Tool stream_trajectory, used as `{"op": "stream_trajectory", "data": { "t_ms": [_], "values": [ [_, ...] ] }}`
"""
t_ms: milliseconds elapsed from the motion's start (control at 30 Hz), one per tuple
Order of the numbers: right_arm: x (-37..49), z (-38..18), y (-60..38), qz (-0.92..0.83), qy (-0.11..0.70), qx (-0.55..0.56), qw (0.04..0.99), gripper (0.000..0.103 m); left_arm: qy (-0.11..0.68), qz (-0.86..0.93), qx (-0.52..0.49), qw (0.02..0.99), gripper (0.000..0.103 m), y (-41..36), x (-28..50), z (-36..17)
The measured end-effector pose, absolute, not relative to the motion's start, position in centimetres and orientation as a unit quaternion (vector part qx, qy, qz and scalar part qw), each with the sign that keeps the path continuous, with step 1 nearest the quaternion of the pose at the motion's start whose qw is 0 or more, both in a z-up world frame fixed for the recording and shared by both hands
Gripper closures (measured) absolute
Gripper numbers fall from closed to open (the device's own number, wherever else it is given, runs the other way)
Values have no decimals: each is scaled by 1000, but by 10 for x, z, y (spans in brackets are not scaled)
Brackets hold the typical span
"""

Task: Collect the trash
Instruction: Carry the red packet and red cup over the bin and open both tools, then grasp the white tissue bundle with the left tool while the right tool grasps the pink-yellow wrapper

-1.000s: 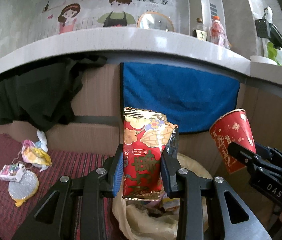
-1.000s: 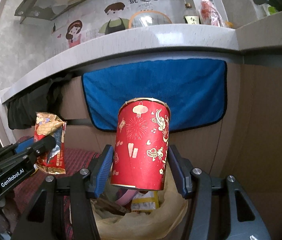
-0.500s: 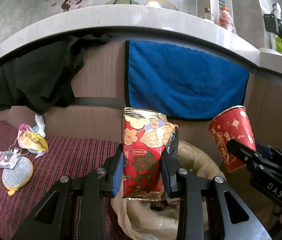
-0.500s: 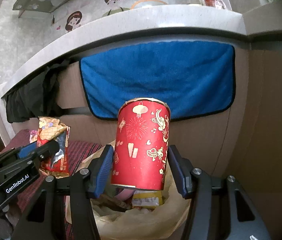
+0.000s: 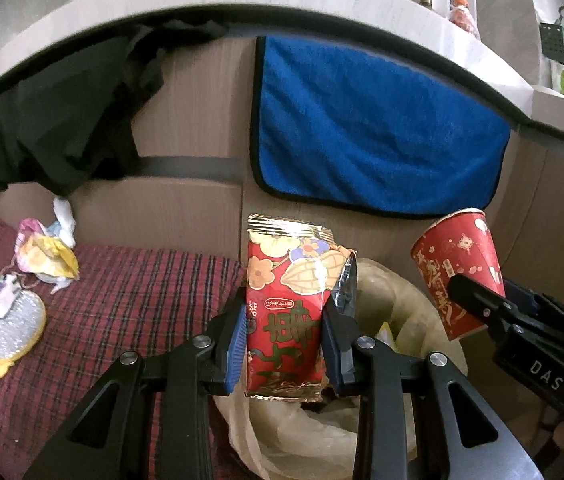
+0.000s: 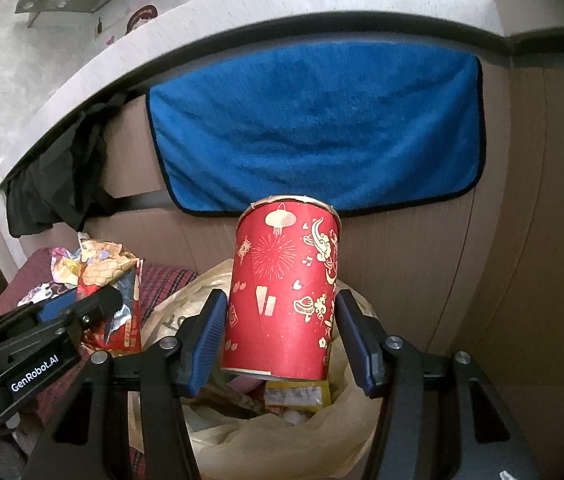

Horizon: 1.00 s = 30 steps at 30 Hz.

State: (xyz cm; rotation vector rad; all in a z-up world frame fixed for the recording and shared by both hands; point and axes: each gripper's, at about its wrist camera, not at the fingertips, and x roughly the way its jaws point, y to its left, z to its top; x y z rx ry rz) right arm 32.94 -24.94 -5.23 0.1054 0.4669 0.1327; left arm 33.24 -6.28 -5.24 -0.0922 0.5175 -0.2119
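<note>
Snack packet (image 5: 284, 320) between left blue finger pads (image 5: 237, 334): red, gold foil edge, yellow-orange flower print, silver inside. Paper cup (image 6: 282, 296) between right fingers: red, gold lantern and firework motifs. Bag (image 6: 282, 436) below fingertips: pale yellow. Towel (image 5: 378, 136) beyond: blue, black trim. Cloth (image 5: 121, 300) left of fingers: maroon plaid.

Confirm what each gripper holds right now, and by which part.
Left gripper clamps the red snack wrapper across its lower half, side edges between the pads. Right gripper clamps the red paper cup by its lower sidewall, upright.
</note>
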Motion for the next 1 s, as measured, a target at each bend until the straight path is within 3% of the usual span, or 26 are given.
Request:
{"op": "stream_trajectory", "data": {
  "t_ms": [67,167,200,667,1000],
  "values": [
    [333,-55,-251,67,234,58,968,49,266,-126,-57,954,68,-61,340,-56],
    [341,-59,-253,76,242,73,965,48,290,-150,-82,942,48,-55,350,-59],
    [344,-61,-254,76,247,77,963,48,292,-151,-89,940,47,-51,352,-59],
    [328,-50,-230,81,247,34,965,48,275,-118,-133,945,47,12,333,-36],
    [309,-24,-165,141,227,-7,964,49,254,-46,-141,956,47,116,291,-37]
  ]
}}
